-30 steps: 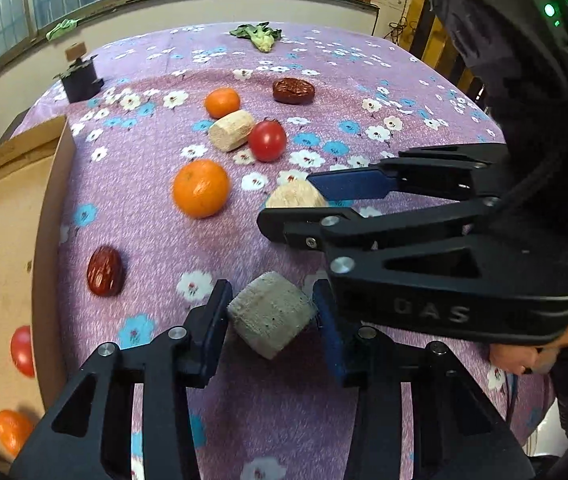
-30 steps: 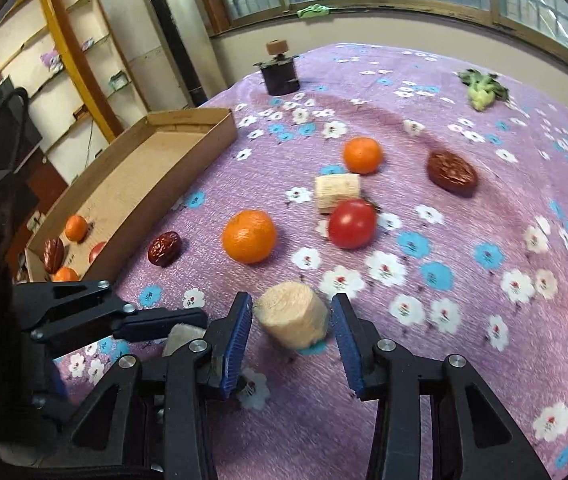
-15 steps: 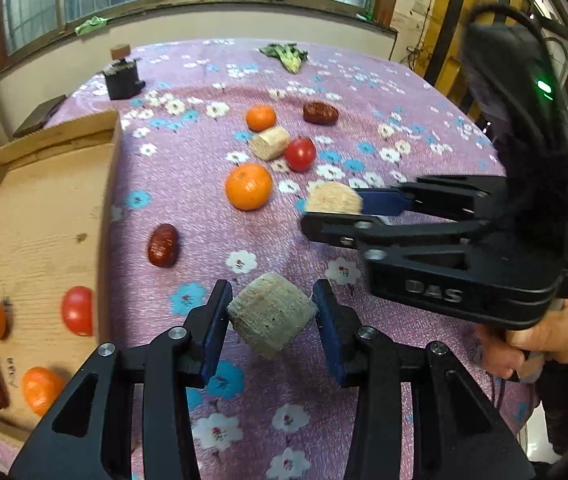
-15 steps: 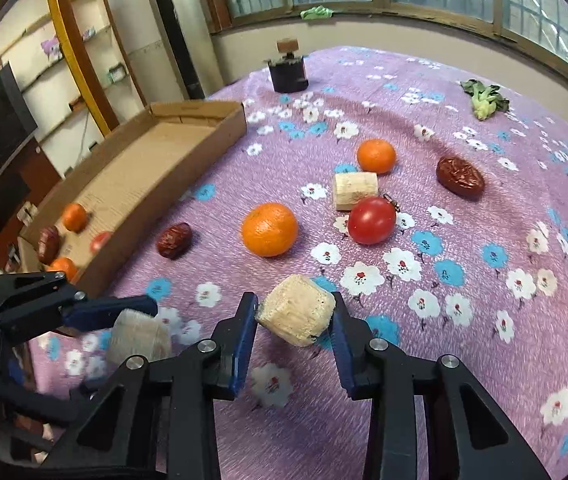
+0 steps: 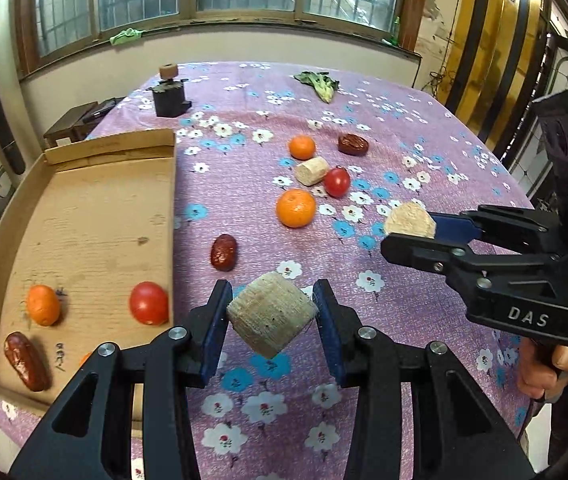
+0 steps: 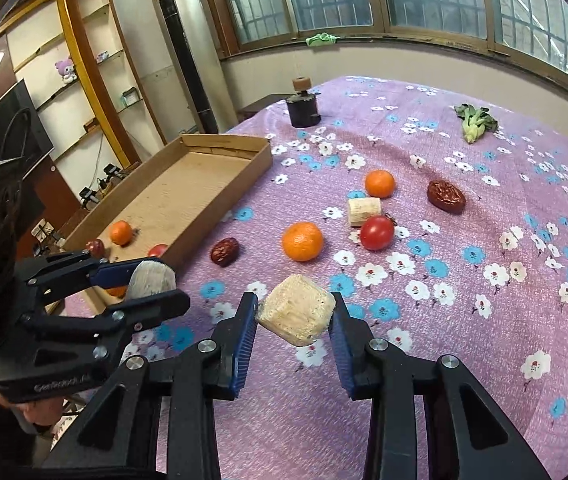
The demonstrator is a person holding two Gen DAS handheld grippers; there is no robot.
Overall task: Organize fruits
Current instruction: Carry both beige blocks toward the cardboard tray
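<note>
My left gripper (image 5: 271, 316) is shut on a grey-beige corn chunk (image 5: 271, 322) and holds it above the purple floral tablecloth (image 5: 424, 136), beside the cardboard tray (image 5: 83, 216). My right gripper (image 6: 294, 316) is shut on a paler corn chunk (image 6: 296, 310), also lifted; it shows in the left wrist view (image 5: 410, 220). On the cloth lie a large orange (image 5: 296, 208), a small orange (image 5: 302, 147), a tomato (image 5: 337, 182), a third corn chunk (image 5: 311, 171) and two red dates (image 5: 223, 252) (image 5: 352, 145). The tray holds an orange (image 5: 43, 305), a tomato (image 5: 148, 303) and a date (image 5: 25, 355).
A black holder with a cork-like piece (image 5: 169, 94) stands at the far left of the table. A leafy green vegetable (image 5: 320, 84) lies at the far edge. Windows and a wall lie behind; shelves and a tall grey column (image 6: 187, 56) are to the left.
Both grippers have risen with their corn chunks held, and the left one has drawn back so more of the tray and its fruit shows.
</note>
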